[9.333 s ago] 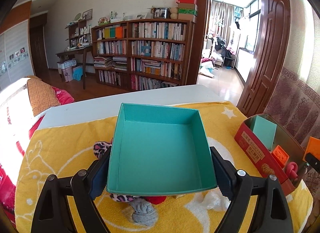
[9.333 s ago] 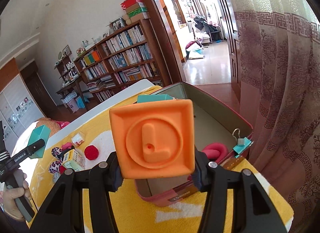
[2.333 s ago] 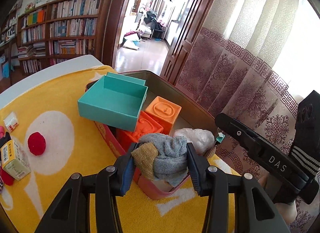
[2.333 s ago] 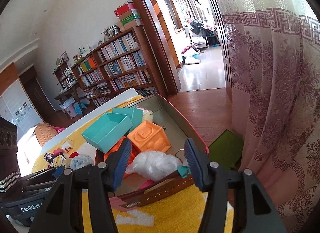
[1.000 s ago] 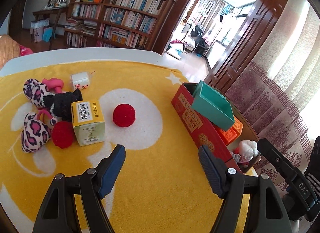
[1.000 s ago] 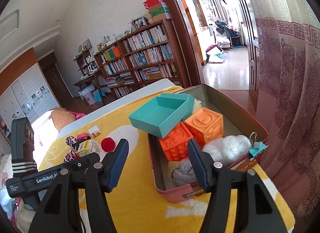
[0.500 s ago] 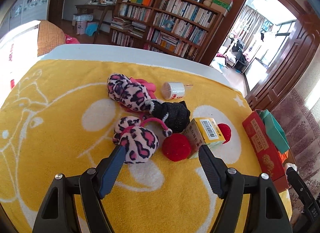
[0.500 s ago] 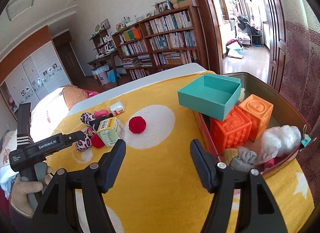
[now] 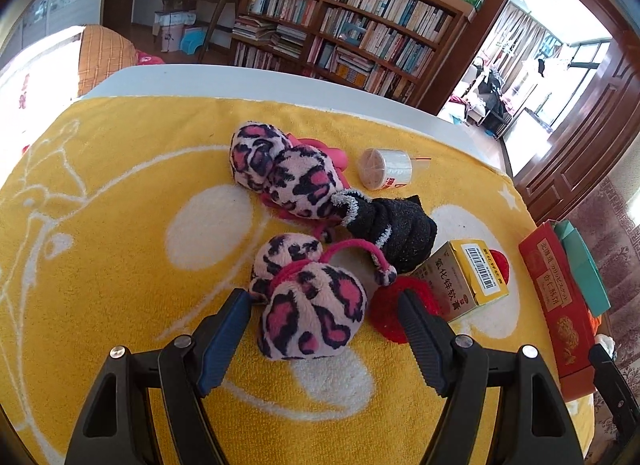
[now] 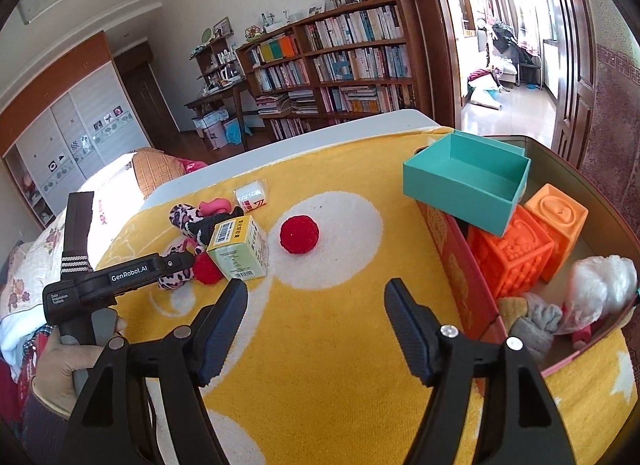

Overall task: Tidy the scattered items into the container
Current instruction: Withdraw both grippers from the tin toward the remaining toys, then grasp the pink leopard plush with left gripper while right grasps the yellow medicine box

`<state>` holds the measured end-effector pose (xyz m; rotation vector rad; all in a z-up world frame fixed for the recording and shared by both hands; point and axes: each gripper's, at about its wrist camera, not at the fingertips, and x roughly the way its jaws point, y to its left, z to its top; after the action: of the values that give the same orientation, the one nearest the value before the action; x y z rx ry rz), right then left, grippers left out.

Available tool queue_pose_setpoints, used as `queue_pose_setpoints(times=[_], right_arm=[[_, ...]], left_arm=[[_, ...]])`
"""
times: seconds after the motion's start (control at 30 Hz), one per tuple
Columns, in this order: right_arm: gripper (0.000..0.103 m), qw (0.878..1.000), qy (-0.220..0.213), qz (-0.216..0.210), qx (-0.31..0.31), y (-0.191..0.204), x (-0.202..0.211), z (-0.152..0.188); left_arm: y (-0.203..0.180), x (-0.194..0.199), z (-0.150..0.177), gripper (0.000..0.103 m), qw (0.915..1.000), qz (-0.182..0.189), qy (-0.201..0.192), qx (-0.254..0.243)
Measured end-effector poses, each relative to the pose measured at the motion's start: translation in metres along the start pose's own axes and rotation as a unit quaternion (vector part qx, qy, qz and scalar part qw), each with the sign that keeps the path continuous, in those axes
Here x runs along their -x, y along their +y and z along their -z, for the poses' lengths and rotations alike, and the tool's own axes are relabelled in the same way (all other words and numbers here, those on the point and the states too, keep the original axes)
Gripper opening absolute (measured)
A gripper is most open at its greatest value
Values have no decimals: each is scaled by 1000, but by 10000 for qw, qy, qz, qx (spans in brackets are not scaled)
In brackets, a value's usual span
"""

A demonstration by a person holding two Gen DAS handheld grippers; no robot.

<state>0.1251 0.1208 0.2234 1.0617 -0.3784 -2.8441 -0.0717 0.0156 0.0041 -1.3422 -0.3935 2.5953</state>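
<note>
My left gripper [image 9: 320,315] is open, its jaws on either side of a pink leopard-print plush [image 9: 310,315] lying on the yellow towel. A second leopard plush [image 9: 280,171], a black sock [image 9: 394,227], a red pompom [image 9: 388,309], a yellow-green box [image 9: 468,279] and a small white roll [image 9: 384,167] lie just beyond. My right gripper [image 10: 316,305] is open and empty above the towel, near another red pompom [image 10: 299,234]. The red container [image 10: 452,265] at the right holds a teal box [image 10: 468,179], orange blocks [image 10: 516,253], a grey sock [image 10: 536,321] and a plastic bag [image 10: 600,285].
The yellow towel [image 9: 100,225] covers a white table [image 9: 200,79]. A bookshelf and an open doorway stand behind. The left gripper's handle and hand [image 10: 80,297] show at the left of the right wrist view. A curtain hangs right of the container.
My left gripper dropped the grey sock into the container, opened, swung left and closed in on the near leopard plush. My right gripper turned left toward the towel.
</note>
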Motion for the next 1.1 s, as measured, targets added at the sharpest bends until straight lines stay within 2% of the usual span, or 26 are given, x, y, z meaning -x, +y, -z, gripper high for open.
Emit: queue_pose_setpoints(times=[0.1, 0.13, 0.17, 0.3, 0.4, 0.73, 1.0, 1.07, 1.1], right_arm=[[76, 10000, 37, -35, 26, 4, -4, -1], [76, 10000, 55, -50, 39, 5, -6, -2], [76, 9999, 70, -70, 53, 7, -8, -2], [76, 9996, 149, -164, 150, 15, -15, -5], [76, 9992, 252, -266, 180, 20, -21, -8], [76, 9955, 683, -527, 387, 54, -63, -17], [76, 9950, 763, -256, 593, 75, -104, -26], [75, 9947, 847, -183, 558, 75, -115, -26], [74, 9946, 870, -149, 552, 75, -119, -26]], left_arm=[[2, -4, -1, 73, 9999, -7, -63, -84], [3, -4, -2, 62, 9999, -51, -82, -98], [4, -5, -2, 59, 9999, -73, -69, -99], [9, -4, 0, 59, 9999, 46, -101, -1], [8, 1, 0, 54, 9999, 74, -146, -4], [18, 18, 2, 54, 9993, 125, -322, 111], [16, 6, 5, 55, 9996, 173, -225, 52], [18, 2, 5, 67, 9997, 135, -166, 81], [19, 0, 5, 68, 9998, 134, -141, 100]])
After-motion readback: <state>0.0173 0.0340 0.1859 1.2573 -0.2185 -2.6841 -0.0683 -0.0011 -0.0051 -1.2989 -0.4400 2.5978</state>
